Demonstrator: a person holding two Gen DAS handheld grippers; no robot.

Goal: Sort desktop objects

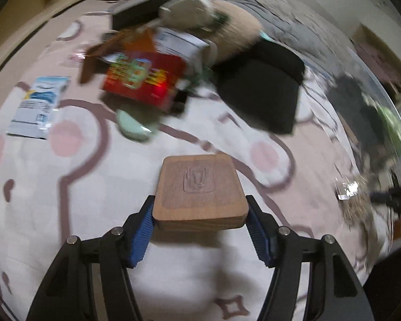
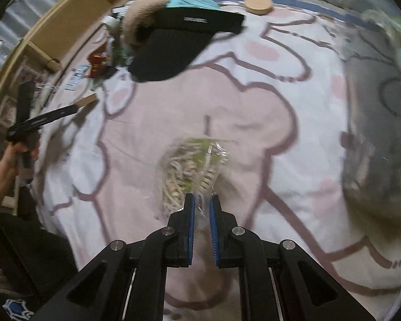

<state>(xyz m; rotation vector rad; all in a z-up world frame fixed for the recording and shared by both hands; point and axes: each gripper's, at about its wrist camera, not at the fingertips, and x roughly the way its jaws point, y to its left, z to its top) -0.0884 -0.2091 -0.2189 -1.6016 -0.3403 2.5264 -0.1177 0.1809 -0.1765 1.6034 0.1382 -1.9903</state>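
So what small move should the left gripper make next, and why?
Probably carry the wooden coaster toward wherever it belongs: the left gripper has both blue fingers clamped on its sides, and it appears lifted off the patterned sheet.

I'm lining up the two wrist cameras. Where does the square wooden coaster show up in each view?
Left wrist: the wooden coaster sits low centre, clamped between the left gripper pads.
Right wrist: only its edge shows, far left, at the tip of the other gripper.
Shared landmark: the black knit hat.
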